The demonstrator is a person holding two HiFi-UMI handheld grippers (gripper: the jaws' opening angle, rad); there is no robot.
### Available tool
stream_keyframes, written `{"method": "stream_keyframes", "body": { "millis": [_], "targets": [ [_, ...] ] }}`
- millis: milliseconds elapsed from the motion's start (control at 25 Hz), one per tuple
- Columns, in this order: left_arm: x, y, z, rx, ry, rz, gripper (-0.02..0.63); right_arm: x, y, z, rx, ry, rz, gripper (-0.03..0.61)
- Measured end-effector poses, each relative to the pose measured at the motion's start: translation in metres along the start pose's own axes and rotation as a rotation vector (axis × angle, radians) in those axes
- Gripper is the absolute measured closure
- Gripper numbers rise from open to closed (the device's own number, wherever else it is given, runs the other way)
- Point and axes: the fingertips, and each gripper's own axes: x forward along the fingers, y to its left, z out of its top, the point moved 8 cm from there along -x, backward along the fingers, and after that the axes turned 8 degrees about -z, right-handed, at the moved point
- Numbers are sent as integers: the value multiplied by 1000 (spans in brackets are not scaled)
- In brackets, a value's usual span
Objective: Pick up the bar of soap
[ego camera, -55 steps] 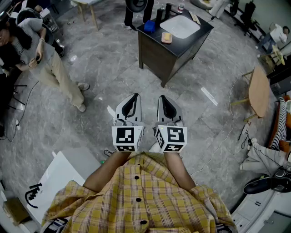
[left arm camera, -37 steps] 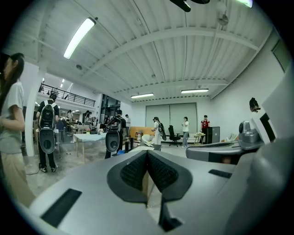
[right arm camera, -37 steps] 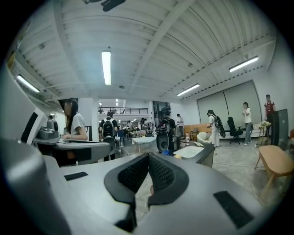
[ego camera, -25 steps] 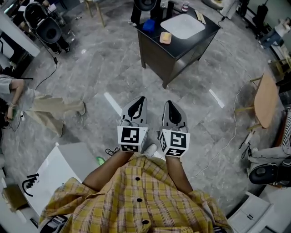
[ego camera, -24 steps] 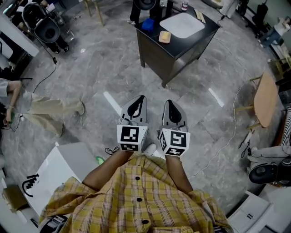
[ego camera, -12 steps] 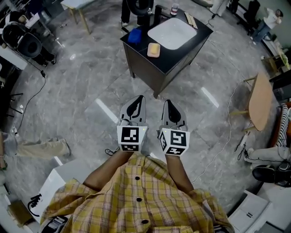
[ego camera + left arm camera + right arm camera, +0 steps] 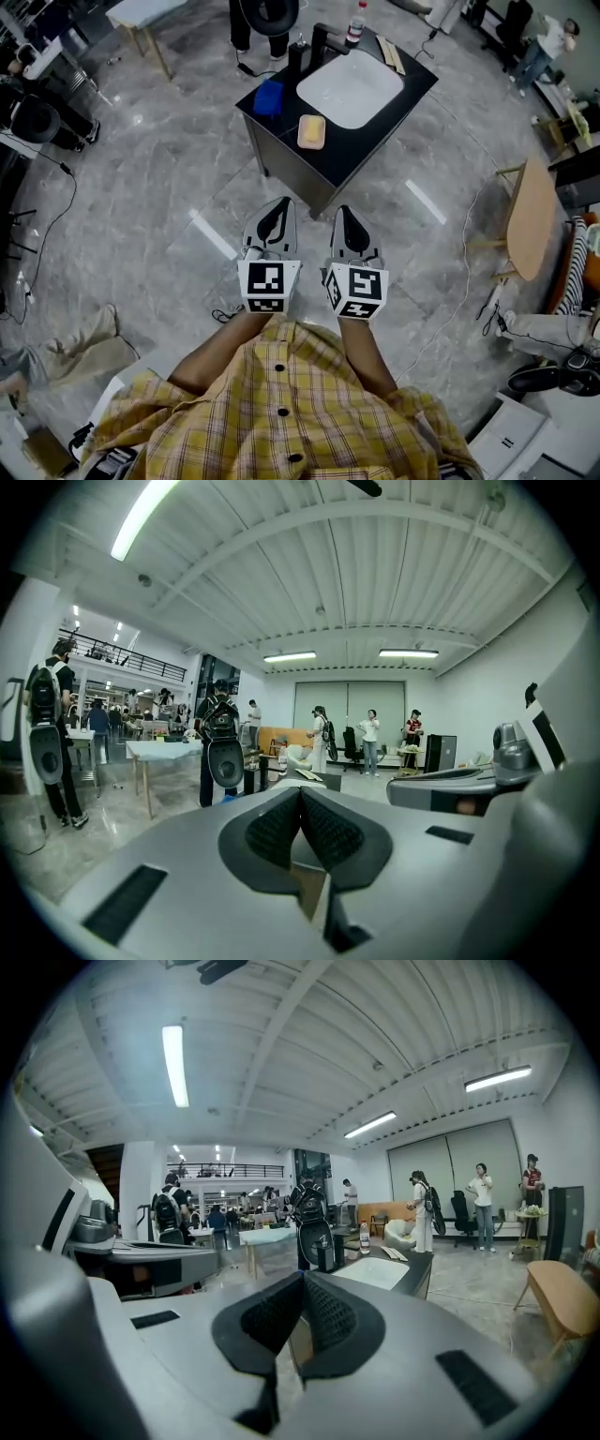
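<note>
a: big open hall, grey marble floor (image 7: 141, 216), white ribbed ceiling (image 7: 375, 592) with strip lights in both gripper views, a few people (image 7: 370, 741) standing at the far end. what's the biggest thing in front of the person?

b: a dark cabinet (image 7: 370, 131) with a black top, seen from above in the head view. a white basin (image 7: 350, 89) is sunk into it, with a black tap (image 7: 317, 42) behind that.

a: and the bar of soap (image 7: 311, 131)?

b: pale orange, lying flat on the black top just left of the basin, near the cabinet's front corner. a blue thing (image 7: 268, 97) sits beside it further back, and a bottle (image 7: 355, 19) stands at the far edge.

a: tongs?

b: left gripper (image 7: 278, 204) and right gripper (image 7: 342, 212) hang side by side over the floor, tips toward the cabinet, well apart from the soap. each one's own view shows the ribbed pads (image 7: 275, 829) pressed together at the tips with nothing between them, so both are closed and empty.
</note>
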Motion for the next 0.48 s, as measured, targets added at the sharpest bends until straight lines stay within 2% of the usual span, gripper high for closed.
{"method": "stream_keyframes", "body": {
  "millis": [240,480],
  "targets": [
    [35,39,12,-12,17,-22,603,51,11,22,-9,6,-21,558],
    [61,67,19,-40,25,-40,601,78,18,33,-31,25,-44,558]
  ]
}}
